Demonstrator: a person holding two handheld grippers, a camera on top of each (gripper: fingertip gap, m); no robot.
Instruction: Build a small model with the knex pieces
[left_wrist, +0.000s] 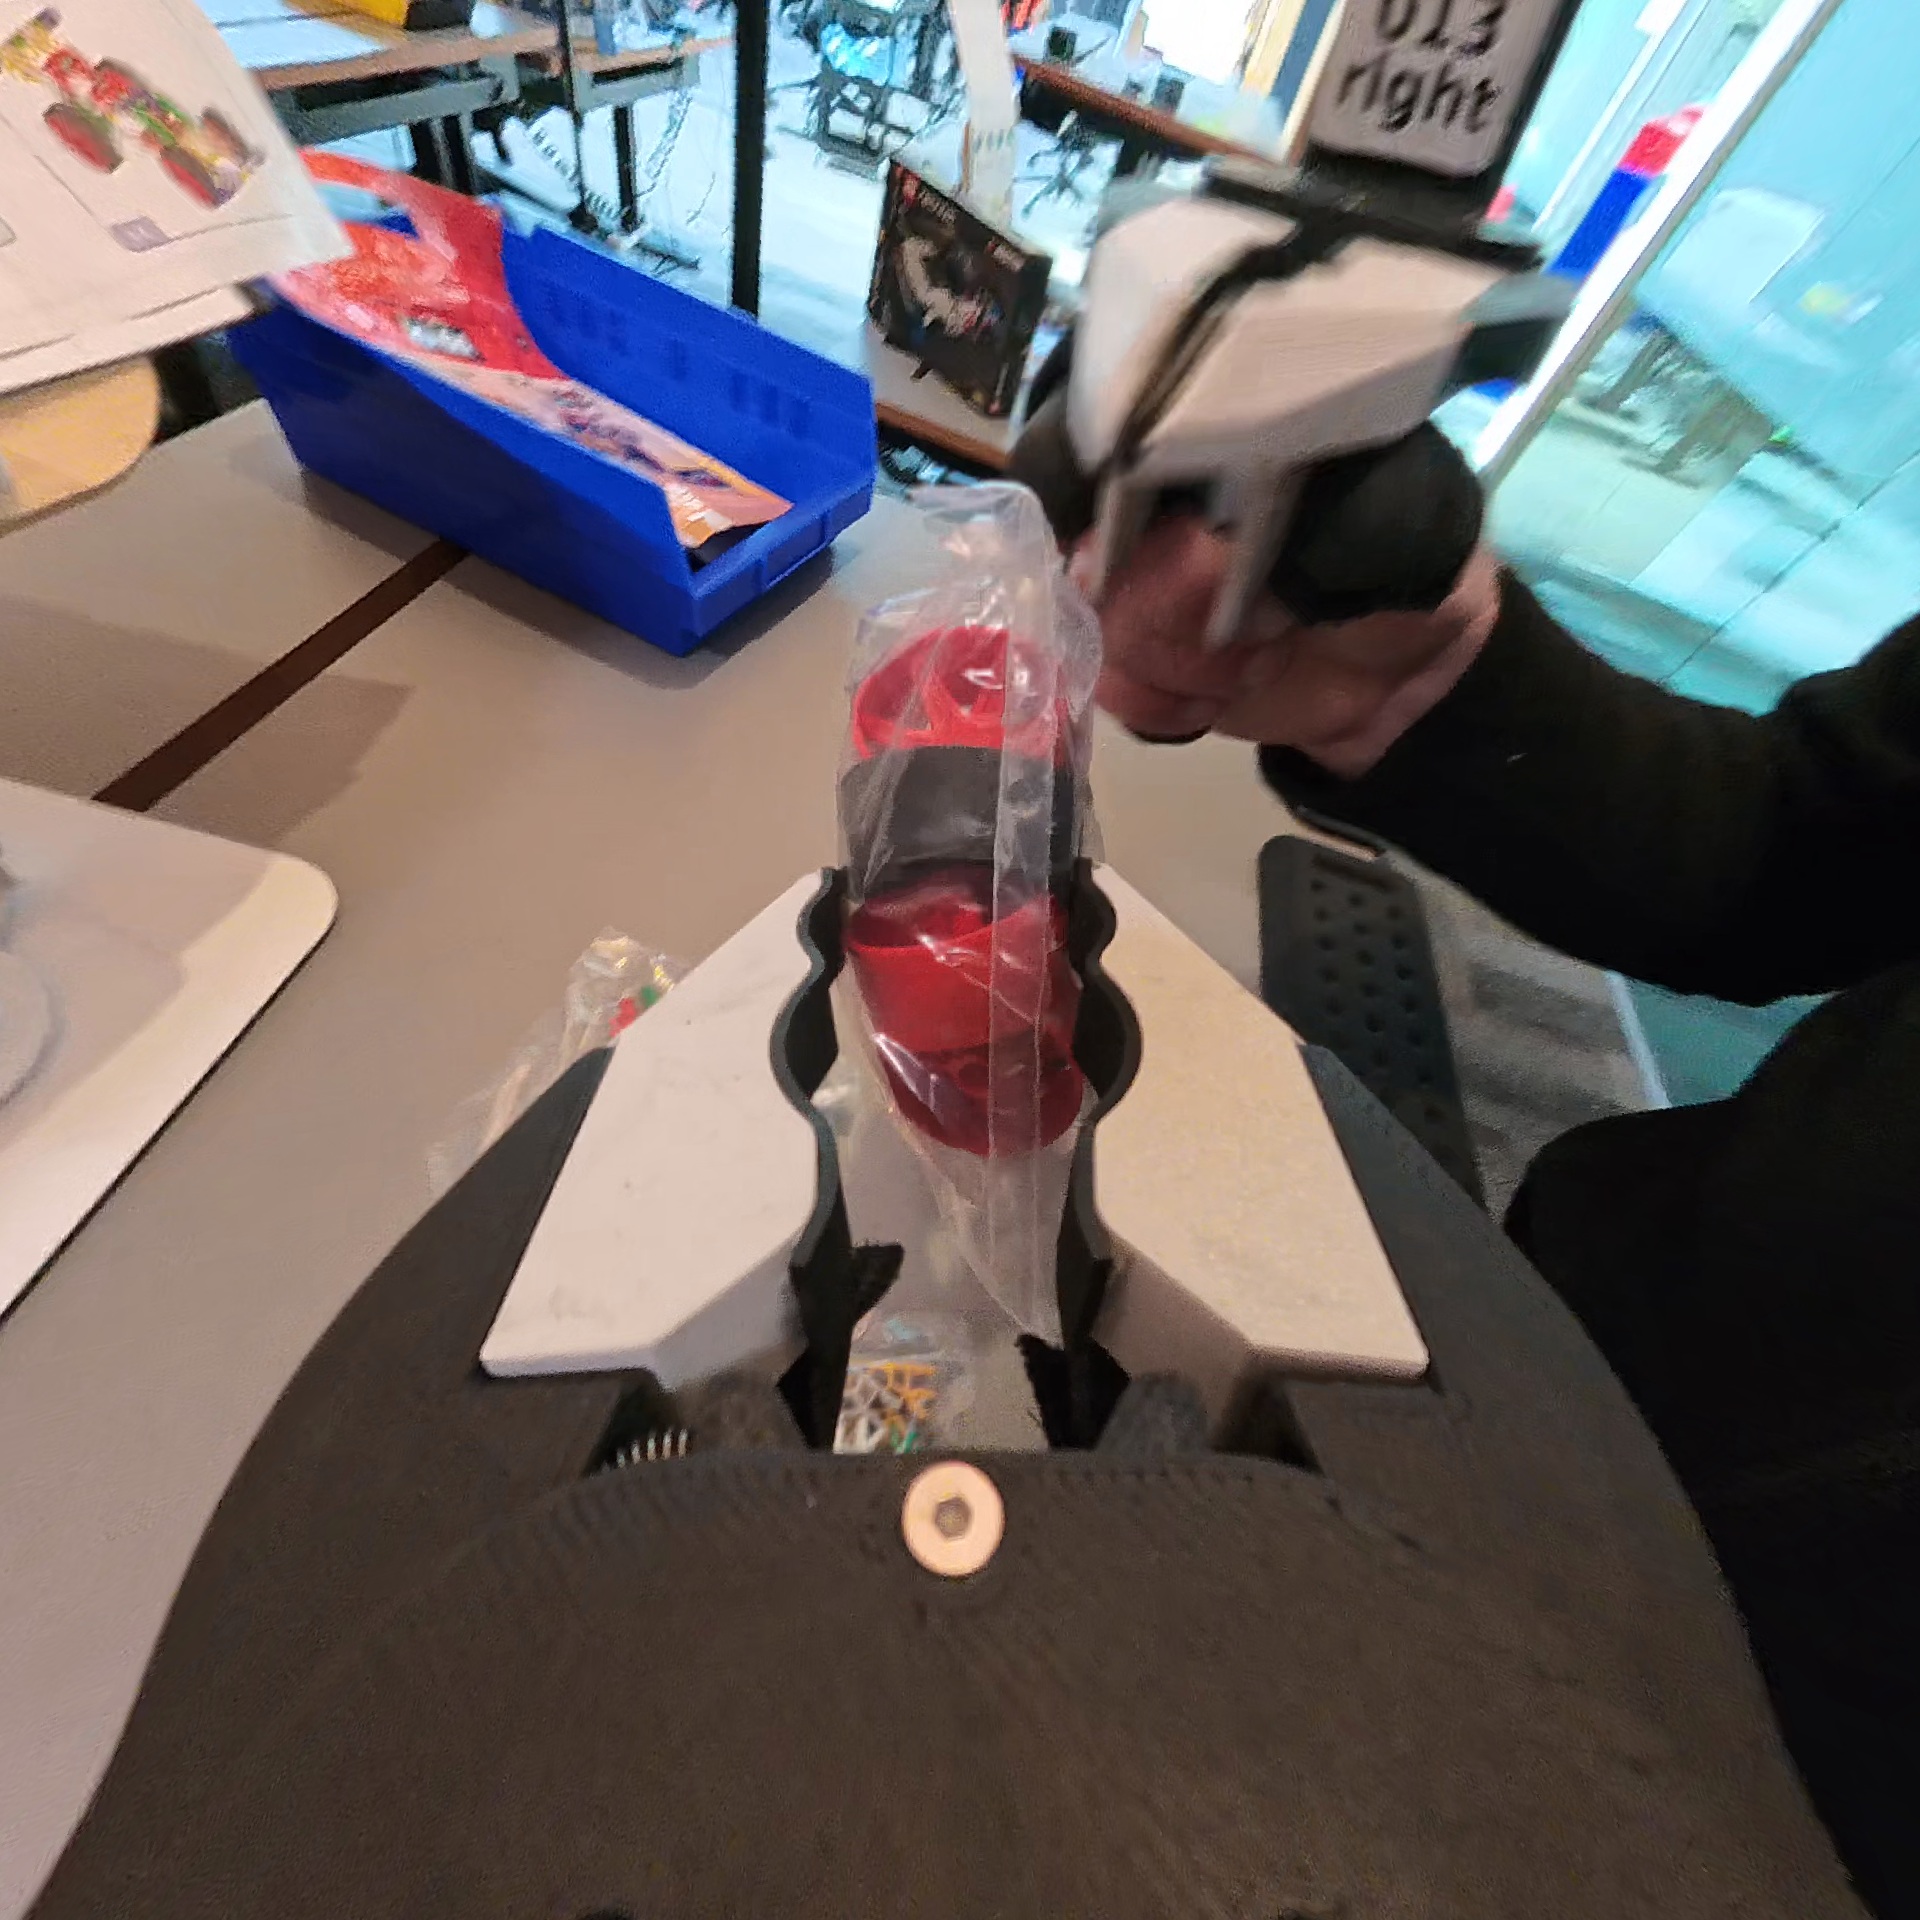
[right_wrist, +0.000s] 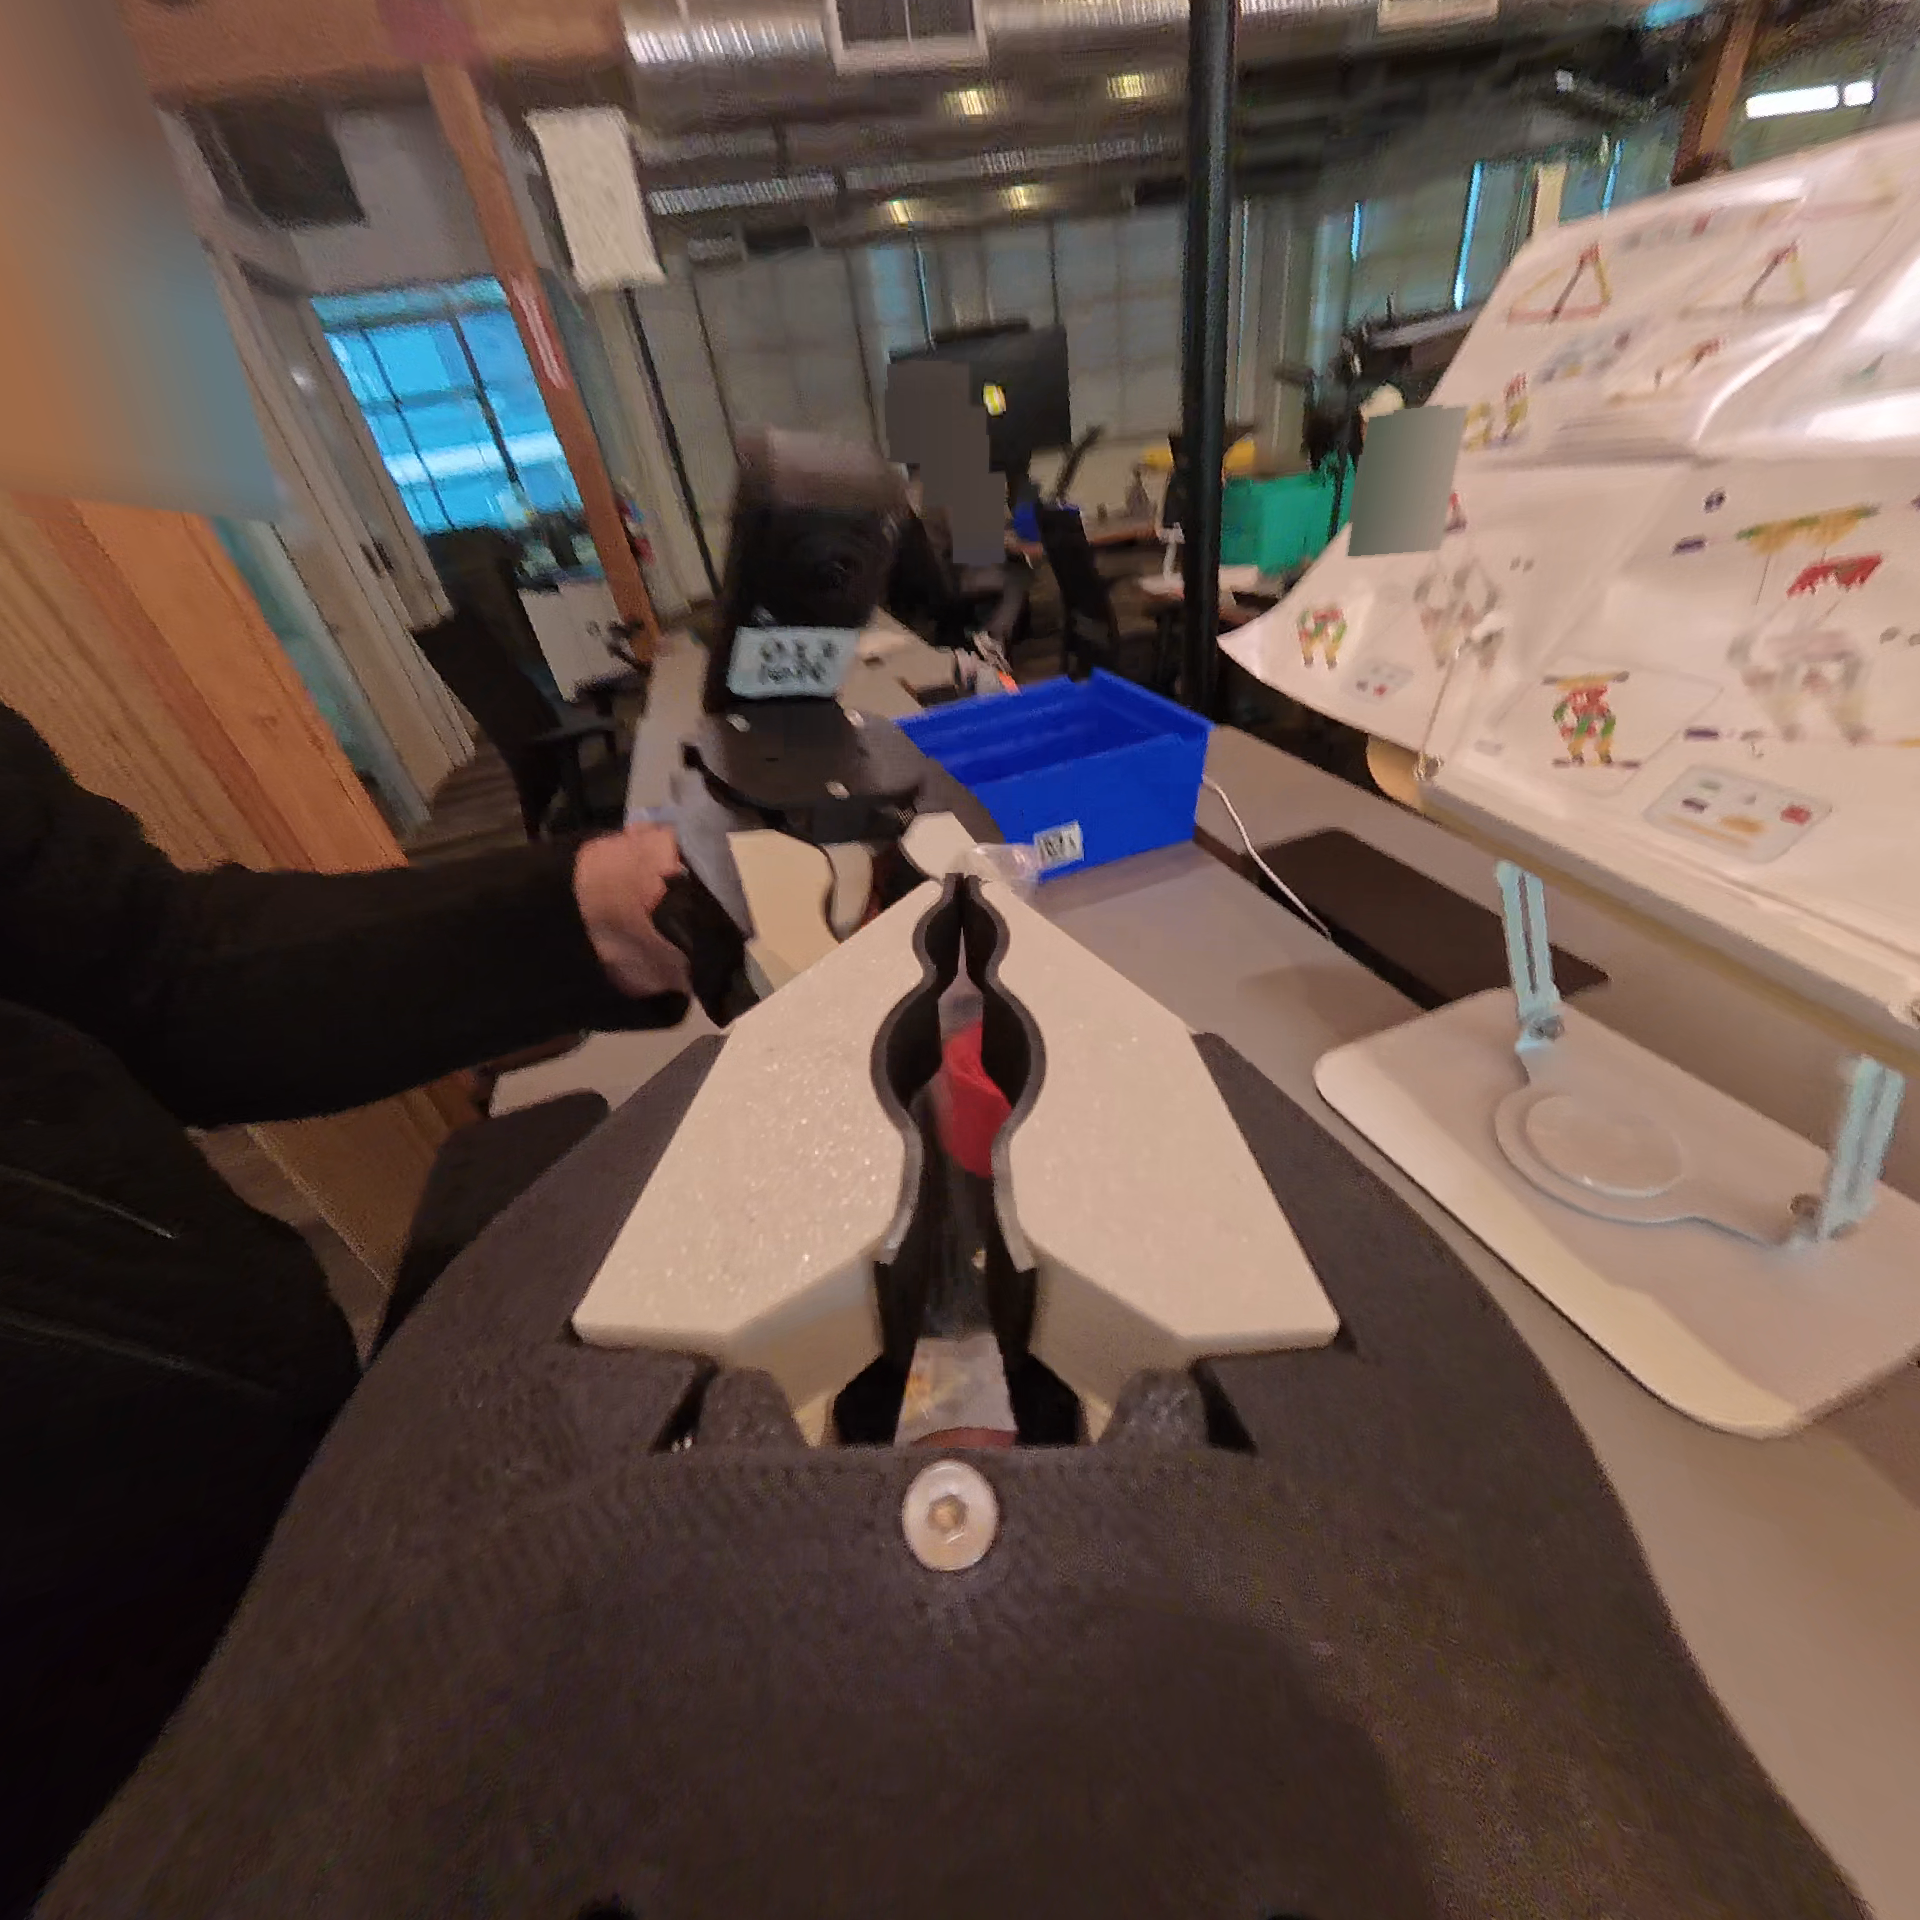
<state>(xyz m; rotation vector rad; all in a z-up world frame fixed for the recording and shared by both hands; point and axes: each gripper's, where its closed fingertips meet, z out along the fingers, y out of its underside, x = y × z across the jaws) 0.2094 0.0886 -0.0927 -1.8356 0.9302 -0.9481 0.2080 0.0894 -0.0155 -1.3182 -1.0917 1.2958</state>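
Observation:
My left gripper (left_wrist: 961, 894) is shut on a clear plastic bag (left_wrist: 977, 727) of red and black parts and holds it upright above the grey table (left_wrist: 520, 727). The bag's crumpled top rises past the fingertips. My right gripper (right_wrist: 961, 888) has its jaws together, and a hand holds it just right of the bag's top in the left wrist view (left_wrist: 1174, 603). In the right wrist view a red part of the bag (right_wrist: 971, 1101) shows through the gap under the fingers, and clear plastic lies at the tips. I cannot tell whether it is pinched. The left gripper (right_wrist: 852, 862) faces it.
A blue bin (left_wrist: 727, 416) holding a red packet (left_wrist: 436, 281) stands at the back of the table. Instruction sheets (right_wrist: 1662, 623) rest on a white stand (right_wrist: 1558, 1299) to the right. Small bags of parts (left_wrist: 582, 1018) lie under the left gripper. A black box (left_wrist: 956, 291) stands behind. The grippers' ends are close to 7 cm from one another.

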